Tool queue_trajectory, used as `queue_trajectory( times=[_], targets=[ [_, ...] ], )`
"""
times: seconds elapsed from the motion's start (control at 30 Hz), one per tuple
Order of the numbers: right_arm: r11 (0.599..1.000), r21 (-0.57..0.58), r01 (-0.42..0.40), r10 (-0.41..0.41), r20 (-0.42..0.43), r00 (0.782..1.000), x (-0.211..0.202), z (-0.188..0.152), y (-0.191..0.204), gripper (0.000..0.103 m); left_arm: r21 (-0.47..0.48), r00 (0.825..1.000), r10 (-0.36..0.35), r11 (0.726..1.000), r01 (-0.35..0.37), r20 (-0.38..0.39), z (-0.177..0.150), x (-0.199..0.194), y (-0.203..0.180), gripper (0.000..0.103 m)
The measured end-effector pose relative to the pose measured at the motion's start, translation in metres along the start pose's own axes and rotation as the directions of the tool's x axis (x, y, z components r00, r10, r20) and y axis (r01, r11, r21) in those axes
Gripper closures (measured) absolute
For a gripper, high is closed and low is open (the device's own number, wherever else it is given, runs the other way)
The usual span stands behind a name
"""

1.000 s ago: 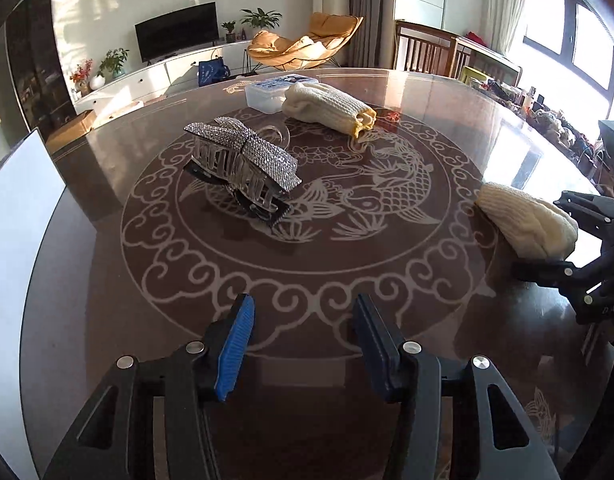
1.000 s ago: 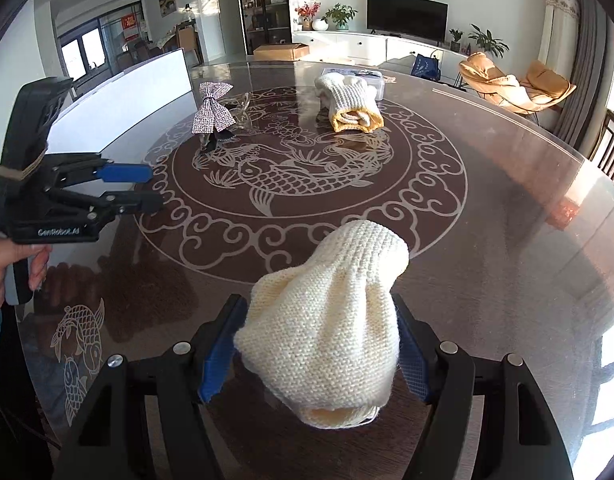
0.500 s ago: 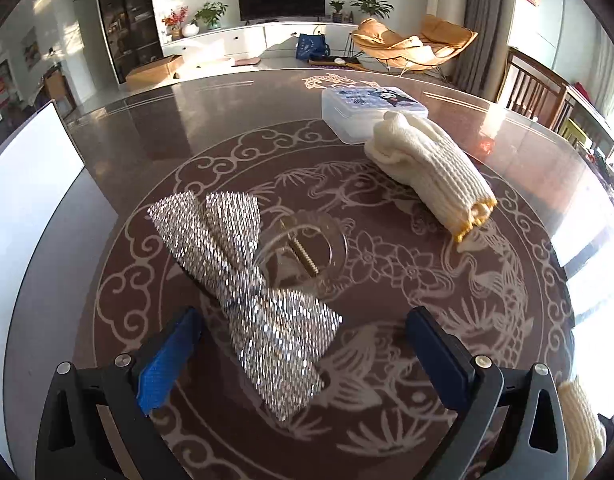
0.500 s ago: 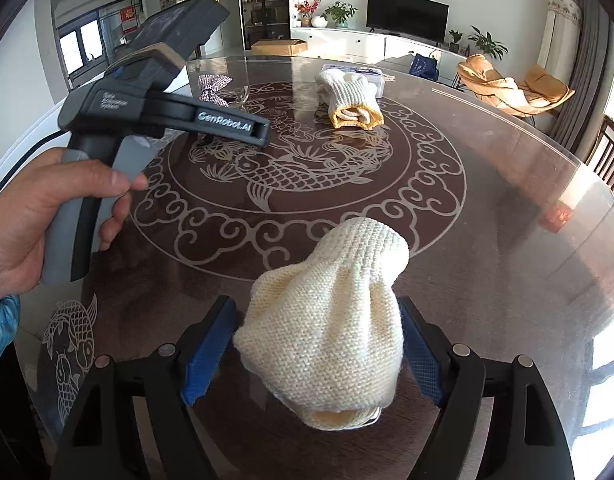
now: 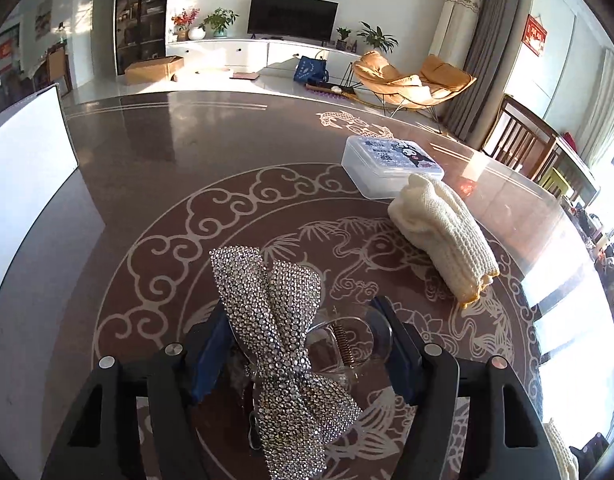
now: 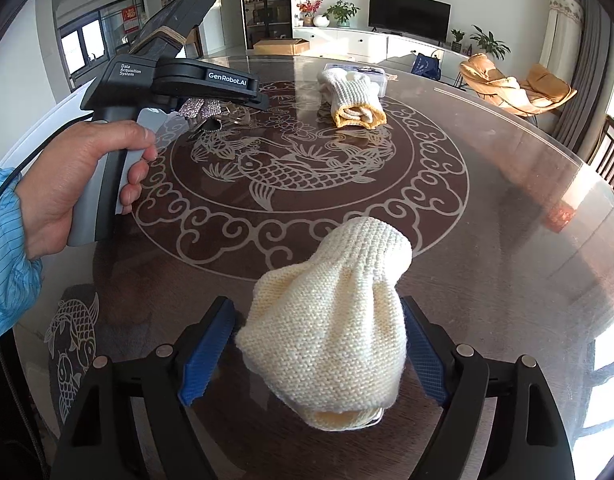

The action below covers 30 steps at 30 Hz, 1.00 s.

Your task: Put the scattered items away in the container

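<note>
**Closing on the sparkly bow clip while a knitted glove waits between the other jaws**

Straddling the rhinestone bow hair clip [image 5: 285,344], the left gripper [image 5: 303,344] has just been drawing its jaws in, with the clip between them. The blue pad on the left sits against the clip's dark underside and the right finger against its clear plastic claw, though whether the pads truly press on it cannot be told. The clip rests on the round table [image 5: 147,168], on the brown patterned disc with the fish motif. In the right wrist view a hand [image 6: 71,184] in a blue striped sleeve [image 6: 7,264] grips the left tool's grey handle.

The right gripper [image 6: 319,356] frames a cream knitted glove [image 6: 331,332] lying bunched on the table. Its jaws have just eased slightly wider; a narrow gap shows at the left pad, while the right pad is just beside the knit, so the glove lies between released jaws rather than being clenched.

Farther back, a second knitted glove [image 5: 443,236] with a yellow cuff lies touching a clear plastic container [image 5: 387,164], whose printed lid is closed. A white board [image 5: 23,184] stands at the table's left edge.
</note>
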State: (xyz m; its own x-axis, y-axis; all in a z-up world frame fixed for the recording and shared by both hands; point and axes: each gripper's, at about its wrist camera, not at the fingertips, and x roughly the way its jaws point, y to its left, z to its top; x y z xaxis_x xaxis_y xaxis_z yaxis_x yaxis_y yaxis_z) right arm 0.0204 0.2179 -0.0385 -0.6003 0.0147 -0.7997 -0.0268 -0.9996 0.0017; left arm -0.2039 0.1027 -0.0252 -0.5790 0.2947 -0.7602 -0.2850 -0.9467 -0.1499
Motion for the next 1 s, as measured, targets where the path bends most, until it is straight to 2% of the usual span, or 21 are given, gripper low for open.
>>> queue_trajectory(
  times=[0.07, 0.2, 0.27, 0.33, 0.4, 0.47, 0.53, 0.6, 0.8, 0.87, 0.97, 1.0],
  targets=[
    [1.000, 0.000, 0.000, 0.000, 0.000, 1.000, 0.000, 0.000, 0.000, 0.020, 0.065, 1.000, -0.011, 0.998, 0.012, -0.014, -0.014, -0.012, -0.003, 0.040],
    [1.000, -0.001, 0.002, -0.002, 0.001, 1.000, 0.000, 0.000, 0.001, 0.020, 0.183, 0.999, -0.020, 0.983, 0.029, -0.047, -0.066, -0.055, 0.005, 0.042],
    [1.000, -0.001, 0.002, -0.002, 0.000, 1.000, 0.001, 0.000, 0.001, 0.020, 0.206, 0.999, -0.008, 0.978, 0.018, -0.049, -0.091, -0.079, 0.015, 0.042],
    [1.000, -0.002, 0.002, -0.002, 0.000, 1.000, 0.001, 0.000, 0.001, 0.020, 0.184, 0.999, -0.010, 0.983, 0.018, -0.044, -0.104, -0.094, 0.028, 0.042],
    [1.000, -0.003, 0.004, -0.004, 0.000, 1.000, 0.001, 0.000, 0.002, 0.020, 0.154, 0.999, -0.008, 0.988, 0.013, -0.032, -0.106, -0.099, 0.039, 0.041],
    [1.000, -0.002, 0.005, -0.005, 0.000, 1.000, 0.001, 0.000, 0.002, 0.020, 0.122, 0.999, -0.036, 0.992, 0.040, -0.028, -0.103, -0.098, 0.047, 0.037],
    [1.000, -0.001, 0.008, -0.008, -0.001, 1.000, 0.001, 0.000, 0.002, 0.019, 0.114, 0.997, -0.069, 0.991, 0.072, -0.033, -0.100, -0.093, 0.048, 0.026],
    [1.000, 0.006, 0.013, -0.013, -0.005, 1.000, 0.002, 0.000, 0.001, 0.015, 0.139, 0.994, -0.093, 0.985, 0.099, -0.050, -0.098, -0.088, 0.040, 0.008],
    [1.000, 0.011, 0.019, -0.019, -0.011, 1.000, 0.003, 0.001, 0.001, 0.012, 0.181, 0.992, -0.100, 0.977, 0.112, -0.074, -0.099, -0.086, 0.032, 0.000],
    [1.000, 0.009, 0.018, -0.018, -0.019, 1.000, 0.007, 0.005, 0.002, 0.008, 0.206, 0.994, -0.076, 0.974, 0.092, -0.082, -0.100, -0.084, 0.028, 0.000],
    [1.000, 0.010, 0.014, -0.013, -0.021, 1.000, 0.009, 0.006, 0.002, 0.007, 0.266, 0.996, -0.007, 0.964, 0.031, -0.090, -0.104, -0.082, 0.017, 0.000],
    [1.000, 0.011, 0.014, -0.014, -0.020, 1.000, 0.009, 0.006, 0.002, 0.007, 0.268, 0.996, -0.005, 0.963, 0.029, -0.091, -0.104, -0.081, 0.017, 0.000]
  ],
)
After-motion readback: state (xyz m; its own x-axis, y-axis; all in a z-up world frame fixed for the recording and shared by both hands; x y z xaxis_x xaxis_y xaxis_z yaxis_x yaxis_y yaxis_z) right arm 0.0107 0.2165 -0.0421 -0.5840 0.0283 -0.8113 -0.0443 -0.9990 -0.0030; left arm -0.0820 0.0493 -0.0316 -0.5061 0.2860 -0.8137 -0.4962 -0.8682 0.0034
